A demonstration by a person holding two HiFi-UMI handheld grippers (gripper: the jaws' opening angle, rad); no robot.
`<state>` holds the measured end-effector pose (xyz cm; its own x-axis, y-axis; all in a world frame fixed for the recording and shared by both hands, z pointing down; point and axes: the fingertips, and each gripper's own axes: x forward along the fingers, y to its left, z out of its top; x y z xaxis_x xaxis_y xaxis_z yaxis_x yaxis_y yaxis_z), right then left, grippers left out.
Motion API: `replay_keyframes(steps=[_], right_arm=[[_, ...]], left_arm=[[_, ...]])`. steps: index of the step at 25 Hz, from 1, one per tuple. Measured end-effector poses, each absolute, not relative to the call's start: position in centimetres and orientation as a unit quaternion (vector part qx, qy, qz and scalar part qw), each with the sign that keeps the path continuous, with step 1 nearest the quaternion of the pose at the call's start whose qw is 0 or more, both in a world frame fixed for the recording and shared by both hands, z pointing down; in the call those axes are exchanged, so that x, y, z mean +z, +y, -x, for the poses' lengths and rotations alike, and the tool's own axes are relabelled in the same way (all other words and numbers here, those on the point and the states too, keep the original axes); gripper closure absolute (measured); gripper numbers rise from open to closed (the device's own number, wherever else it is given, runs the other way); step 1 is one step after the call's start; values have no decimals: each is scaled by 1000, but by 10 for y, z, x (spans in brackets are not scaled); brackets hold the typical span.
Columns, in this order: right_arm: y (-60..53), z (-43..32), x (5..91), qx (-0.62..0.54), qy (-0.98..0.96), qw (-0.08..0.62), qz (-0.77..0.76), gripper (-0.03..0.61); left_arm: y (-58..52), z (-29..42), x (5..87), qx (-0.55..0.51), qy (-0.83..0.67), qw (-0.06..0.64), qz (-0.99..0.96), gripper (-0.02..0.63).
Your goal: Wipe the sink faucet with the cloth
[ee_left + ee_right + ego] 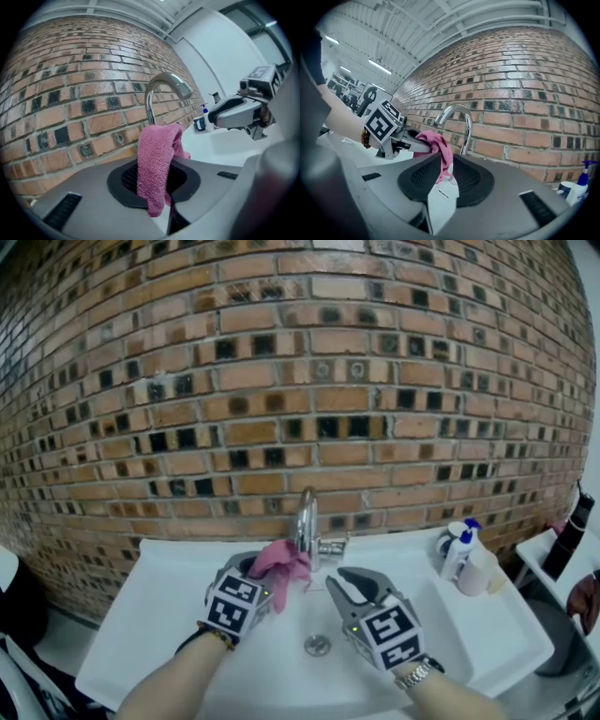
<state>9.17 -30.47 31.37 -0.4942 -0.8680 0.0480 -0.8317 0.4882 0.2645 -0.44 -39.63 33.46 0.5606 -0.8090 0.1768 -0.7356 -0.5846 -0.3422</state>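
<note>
Held the pink cloth (pixel 281 563) pinched in the left gripper (pixel 267 573), with the jaws narrow and pressed on the fabric from both sides. Saw, in the left gripper view, the cloth (pixel 157 159) standing up out of that gripper (pixel 154 185), folded over at the top, with one end hanging below the pads. Had the cloth just in front of the chrome faucet (pixel 307 517), low on its upright pipe; could not tell whether touching it. Found the faucet rising from the back rim of the white sink (pixel 169 615), close against the brick wall (pixel 300 362), with the spout curved forward over the basin. Carried the right gripper (pixel 342 579) with jaws well apart and nothing held, just to the right of the cloth, over the basin and behind the drain (pixel 318 645). Looked, in the right gripper view, between the spread pads of the right gripper (pixel 443 183) at the cloth (pixel 436 143), the left gripper (pixel 417 144) and the faucet (pixel 457 112) beyond. Noted a pump bottle (pixel 457 549) with a blue top and a pale container (pixel 480 570) side by side on the sink's right rim
</note>
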Motion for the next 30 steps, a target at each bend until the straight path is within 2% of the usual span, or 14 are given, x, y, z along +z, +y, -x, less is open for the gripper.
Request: replay_keyframes(steps=[14,21,30], right_arm=[[-303,-92,318,-136,-855,97,-490,492],[-302,-94,318,-149,-856,100,-485,520],[-302,-99,317,-142,-860,93,-482,522]], left_arm=[[-452,-3,343,-111,514,44,850,551],[-469,-10,357,-89,525,-1,846,551],[-482,-20,375,-77,530,-42,844,551]])
